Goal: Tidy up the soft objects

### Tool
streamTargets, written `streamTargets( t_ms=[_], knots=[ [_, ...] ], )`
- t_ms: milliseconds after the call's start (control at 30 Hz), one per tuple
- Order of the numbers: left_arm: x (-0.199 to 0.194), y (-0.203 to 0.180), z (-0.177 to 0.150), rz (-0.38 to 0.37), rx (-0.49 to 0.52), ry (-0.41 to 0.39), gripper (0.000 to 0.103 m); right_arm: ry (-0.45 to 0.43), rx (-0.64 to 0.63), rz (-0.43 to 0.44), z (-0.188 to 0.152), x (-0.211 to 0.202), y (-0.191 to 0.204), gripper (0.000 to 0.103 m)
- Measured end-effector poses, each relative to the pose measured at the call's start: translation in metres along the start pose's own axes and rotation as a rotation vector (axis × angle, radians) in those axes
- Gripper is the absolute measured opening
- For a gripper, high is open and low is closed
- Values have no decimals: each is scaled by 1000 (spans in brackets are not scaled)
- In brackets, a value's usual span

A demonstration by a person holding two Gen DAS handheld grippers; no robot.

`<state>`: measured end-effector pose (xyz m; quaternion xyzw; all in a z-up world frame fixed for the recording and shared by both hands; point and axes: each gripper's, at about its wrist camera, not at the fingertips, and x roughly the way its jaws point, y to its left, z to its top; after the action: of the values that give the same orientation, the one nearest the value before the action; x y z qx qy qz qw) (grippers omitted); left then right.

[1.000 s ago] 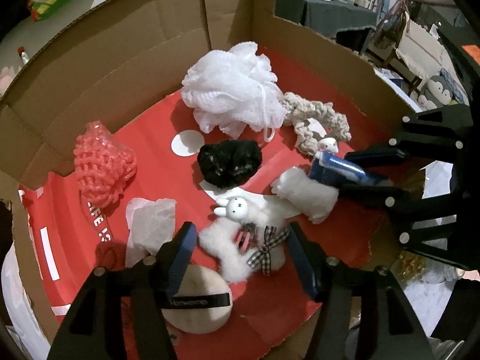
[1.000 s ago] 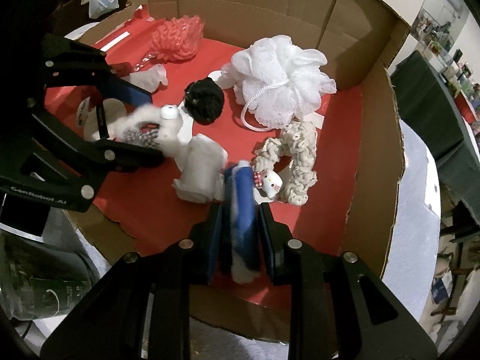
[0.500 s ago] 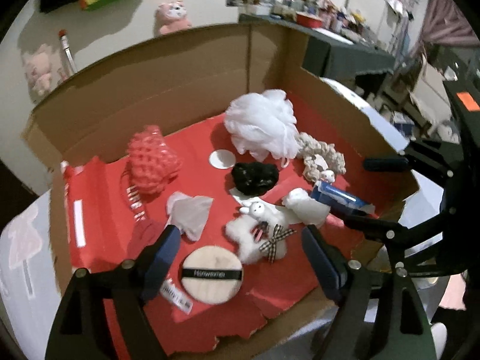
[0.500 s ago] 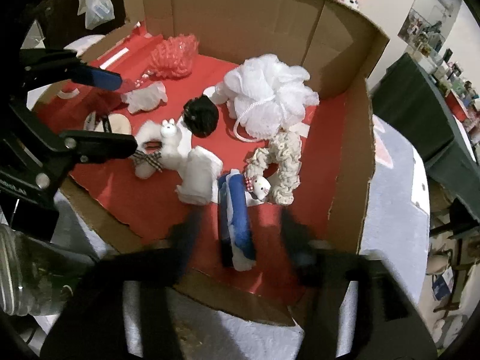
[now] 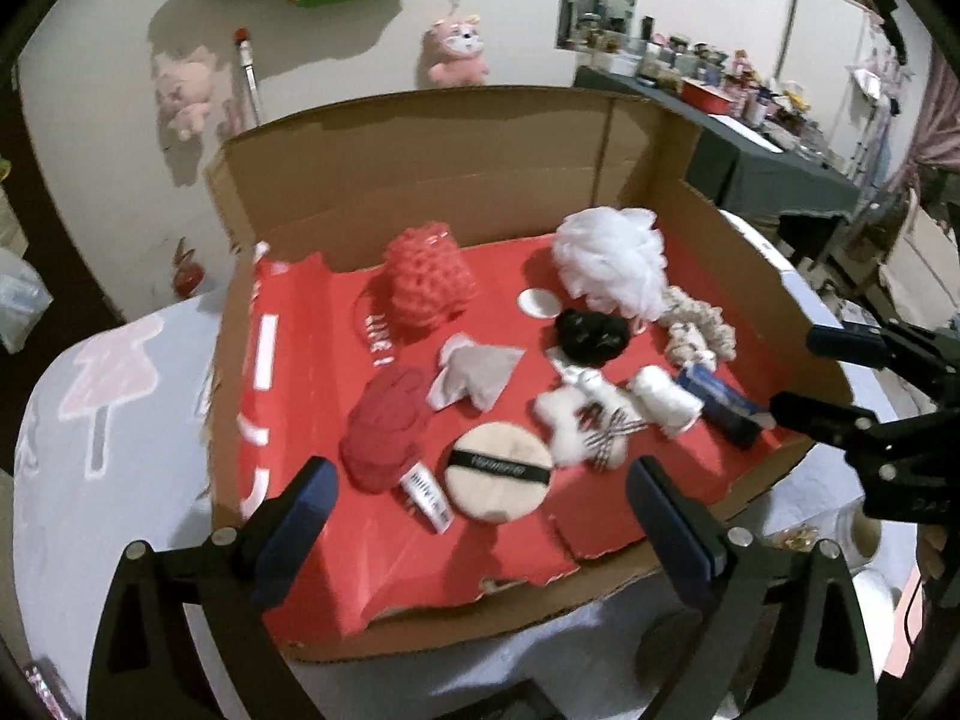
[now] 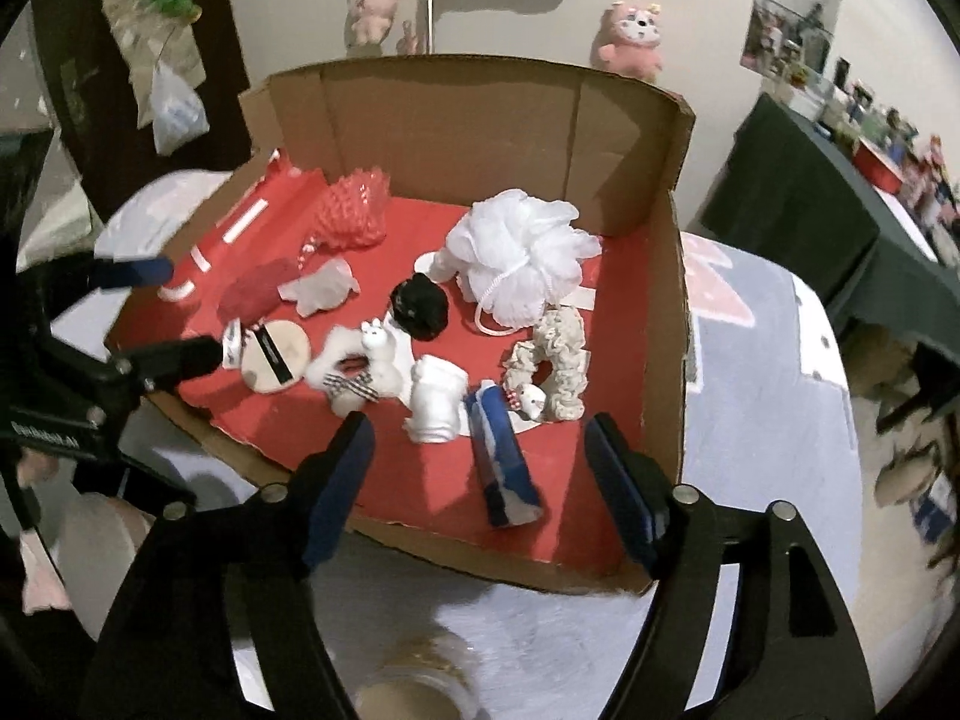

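Observation:
A cardboard box (image 5: pixel 420 180) (image 6: pixel 456 120) with a red floor holds the soft objects: a white bath pouf (image 5: pixel 612 264) (image 6: pixel 522 252), a pink mesh ball (image 5: pixel 426 282) (image 6: pixel 354 216), a black scrunchie (image 5: pixel 591 336) (image 6: pixel 420 306), a cream scrunchie (image 5: pixel 699 330) (image 6: pixel 558 360), a white bunny plush with a checked bow (image 5: pixel 582 420) (image 6: pixel 360 360), a round powder puff (image 5: pixel 498 474) (image 6: pixel 276 354), a red cloth (image 5: pixel 384 426) and a blue-and-white roll (image 5: pixel 720 408) (image 6: pixel 501 462). My left gripper (image 5: pixel 480 510) and right gripper (image 6: pixel 480 480) are both open and empty, held back at the box's near edge.
The box sits on a pale round table (image 5: pixel 90 420) (image 6: pixel 762 420). A dark table (image 5: pixel 774 168) with clutter stands at the right. Plush toys hang on the far wall (image 5: pixel 456 54). A jar (image 6: pixel 414 696) sits below my right gripper.
My right gripper let go of the blue-and-white roll, which now lies on the box floor. Both grippers opened wide and pulled back and up from the box.

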<state>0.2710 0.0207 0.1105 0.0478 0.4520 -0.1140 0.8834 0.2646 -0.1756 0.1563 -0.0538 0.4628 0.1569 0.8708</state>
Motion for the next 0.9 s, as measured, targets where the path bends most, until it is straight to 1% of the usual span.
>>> streamTargets(
  t_ms=[267, 400, 900],
  knots=[
    [6, 9, -13, 28, -58, 27, 99, 25, 89, 34, -5, 10, 1, 72],
    [10, 12, -15, 34, -88, 36, 103, 33, 95, 34, -5, 15, 4, 72],
    [23, 12, -18, 56, -103, 63, 103, 95, 119, 26, -9, 39, 6, 72]
  ],
)
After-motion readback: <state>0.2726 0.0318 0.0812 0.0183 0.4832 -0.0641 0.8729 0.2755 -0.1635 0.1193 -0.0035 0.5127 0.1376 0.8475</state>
